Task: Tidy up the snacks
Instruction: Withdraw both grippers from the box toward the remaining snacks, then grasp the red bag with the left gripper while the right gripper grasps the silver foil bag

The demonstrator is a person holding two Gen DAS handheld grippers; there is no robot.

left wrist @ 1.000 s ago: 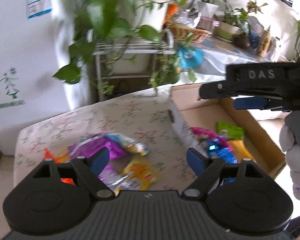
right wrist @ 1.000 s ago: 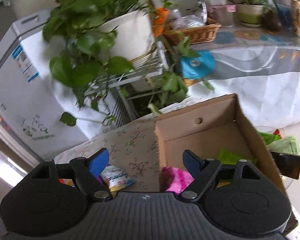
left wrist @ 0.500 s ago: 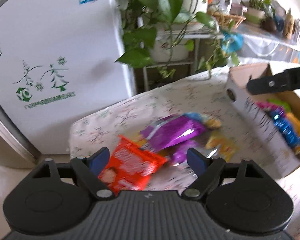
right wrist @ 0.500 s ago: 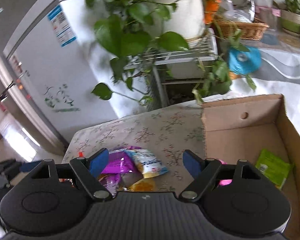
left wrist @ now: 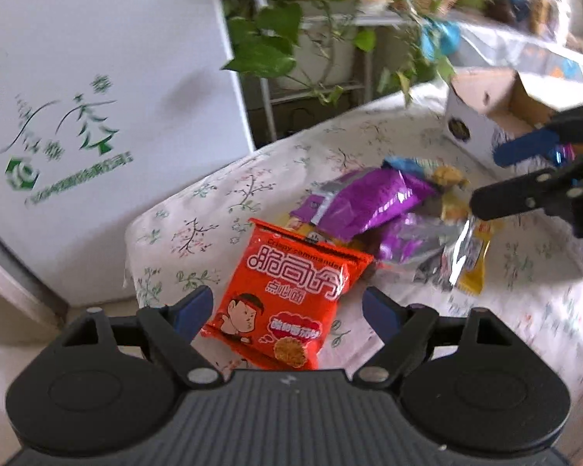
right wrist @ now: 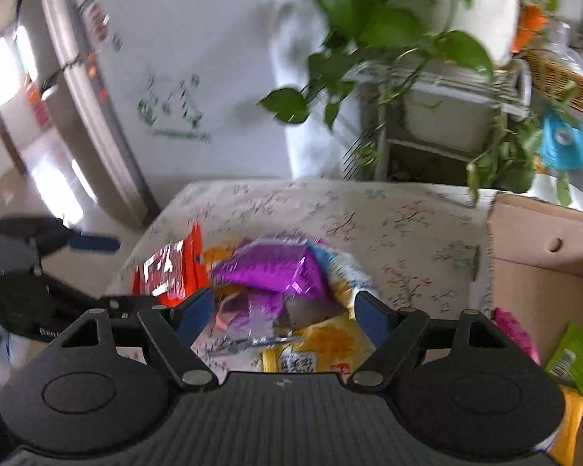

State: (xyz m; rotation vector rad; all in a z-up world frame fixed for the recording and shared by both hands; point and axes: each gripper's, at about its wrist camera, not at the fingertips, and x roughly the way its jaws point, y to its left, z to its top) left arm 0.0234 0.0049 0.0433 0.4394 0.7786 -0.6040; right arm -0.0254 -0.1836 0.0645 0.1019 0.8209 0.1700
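Note:
A pile of snack packets lies on the floral tablecloth (left wrist: 213, 202). A red-orange packet (left wrist: 287, 295) lies nearest, between the open jaws of my left gripper (left wrist: 287, 308), which is above it and empty. Behind it lie a purple packet (left wrist: 369, 202), a silvery purple one (left wrist: 419, 240) and a yellow one (left wrist: 472, 260). My right gripper (right wrist: 283, 312) is open and empty above the purple packet (right wrist: 272, 268) and a yellow packet (right wrist: 318, 345); it also shows in the left wrist view (left wrist: 540, 190). The cardboard box (right wrist: 540, 256) at right holds pink (right wrist: 515, 334) and green (right wrist: 575, 361) packets.
A white fridge (left wrist: 77, 97) stands behind the table's left end. A plant stand with a white pot (right wrist: 447, 89) and trailing leaves stands behind the table. A wicker basket (right wrist: 563, 77) sits on a counter at the back right. The table edge (left wrist: 132, 260) is close on the left.
Both grippers have swung left from the box towards the snack pile. The left gripper came down close over the red-orange packet; the right now hangs over the purple and yellow packets.

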